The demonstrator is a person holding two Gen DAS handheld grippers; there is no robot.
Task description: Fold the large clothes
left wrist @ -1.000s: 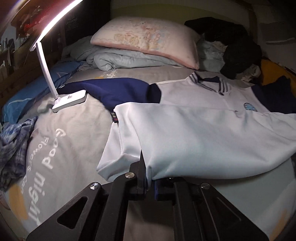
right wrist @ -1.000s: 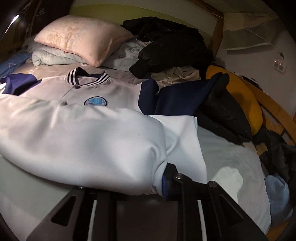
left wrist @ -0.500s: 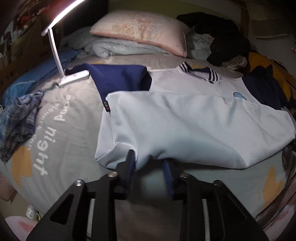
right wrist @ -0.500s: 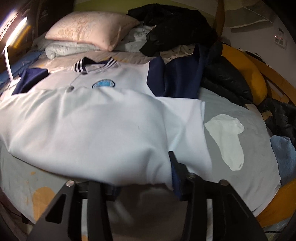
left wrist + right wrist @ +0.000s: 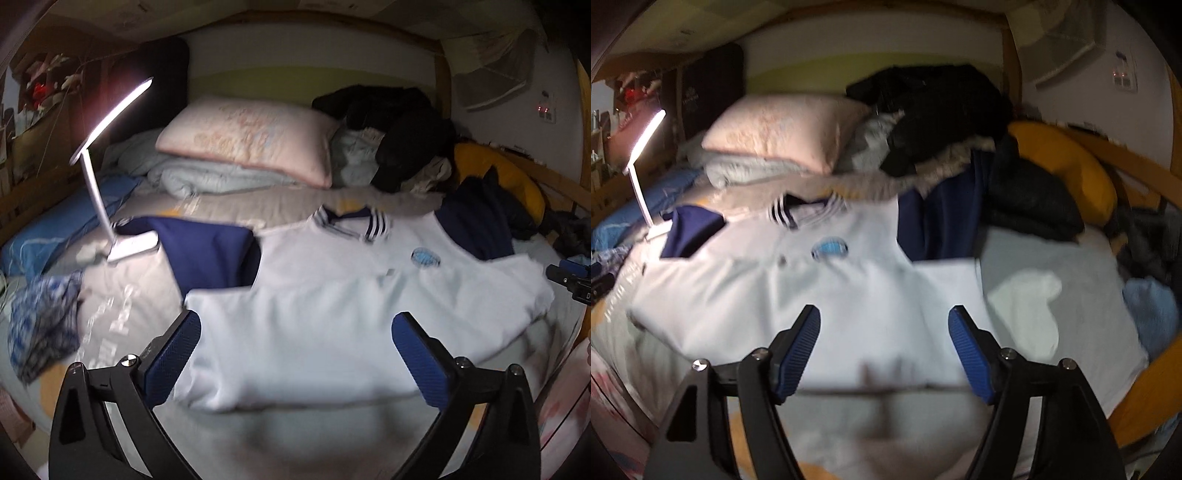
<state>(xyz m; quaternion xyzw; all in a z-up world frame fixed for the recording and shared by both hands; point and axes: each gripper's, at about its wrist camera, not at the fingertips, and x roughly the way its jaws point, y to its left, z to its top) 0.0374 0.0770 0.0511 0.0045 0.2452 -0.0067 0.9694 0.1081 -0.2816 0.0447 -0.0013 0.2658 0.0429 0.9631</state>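
Both tongs pulled back, just opened, empty | jacket (image 5: 303,332) folded on bed | sheet lettering blurred, unreadable

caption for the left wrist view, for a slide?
Left gripper, jaws just opened and empty, above the half-folded white jacket on the bed, lamp lit.

White jacket (image 5: 314,325) (navy sleeves, striped collar), pink pillow (image 5: 251,140), grey bedsheet (image 5: 125,295)

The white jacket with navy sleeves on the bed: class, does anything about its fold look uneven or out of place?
Yes. The white jacket with navy sleeves has its lower half folded up, but both navy sleeves still stick out sideways unfolded, the right one running into a dark clothes pile.
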